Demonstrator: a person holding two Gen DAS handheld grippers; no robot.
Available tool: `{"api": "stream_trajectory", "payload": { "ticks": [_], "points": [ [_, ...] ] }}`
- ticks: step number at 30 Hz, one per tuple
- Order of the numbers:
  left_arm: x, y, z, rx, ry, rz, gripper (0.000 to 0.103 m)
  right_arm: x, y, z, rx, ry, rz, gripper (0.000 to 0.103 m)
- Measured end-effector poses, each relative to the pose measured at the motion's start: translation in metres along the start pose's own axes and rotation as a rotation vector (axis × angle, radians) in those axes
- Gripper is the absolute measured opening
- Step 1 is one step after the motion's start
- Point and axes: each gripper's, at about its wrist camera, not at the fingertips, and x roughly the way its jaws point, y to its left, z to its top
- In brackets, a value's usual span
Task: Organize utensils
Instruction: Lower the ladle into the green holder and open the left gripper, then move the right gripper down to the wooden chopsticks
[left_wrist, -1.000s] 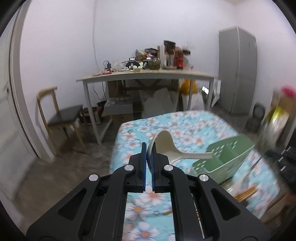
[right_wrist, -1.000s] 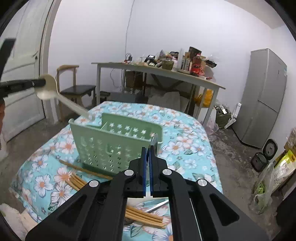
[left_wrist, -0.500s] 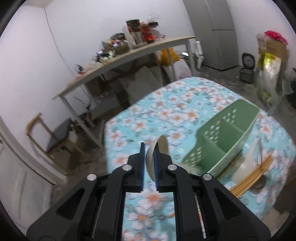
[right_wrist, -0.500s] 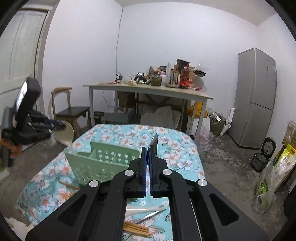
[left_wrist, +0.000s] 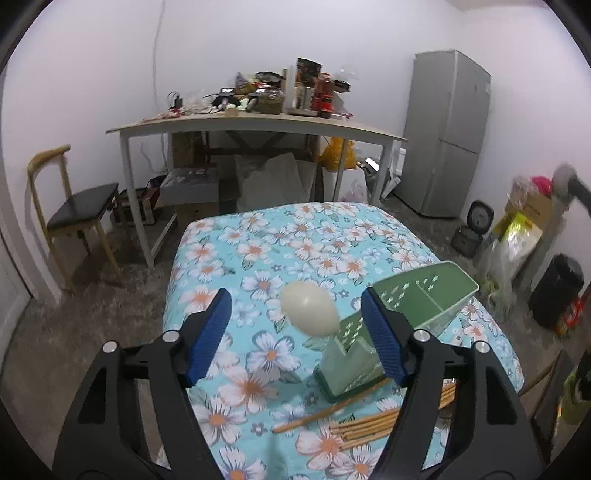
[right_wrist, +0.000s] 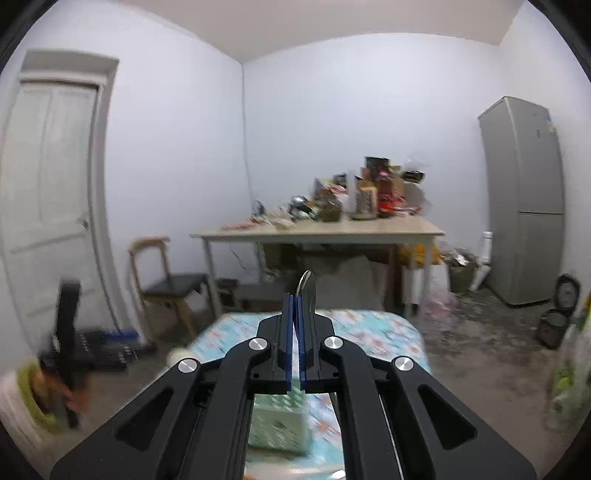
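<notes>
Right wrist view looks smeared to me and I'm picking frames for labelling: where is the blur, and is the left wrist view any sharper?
Right wrist view: the door side, desk clutter and floor are motion-smeared, though the right gripper itself stays crisp. Left wrist view: mostly sharp on the green caddy, cream spoon and chopsticks, with blur only at the far right edge; both bend straight lines, fisheye style.

Right gripper (right_wrist: 295, 332) jaws clamped on metal spoon (right_wrist: 307, 288), green basket (right_wrist: 277, 424) below, blurry.
</notes>
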Motion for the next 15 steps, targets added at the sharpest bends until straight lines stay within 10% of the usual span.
{"api": "stream_trajectory", "payload": {
  "ticks": [15],
  "points": [
    [0.003,0.032,-0.085,-0.148,0.103,0.042,0.073,0.077,0.02,0.017,0.025,0.016,0.168,0.003]
  ]
}}
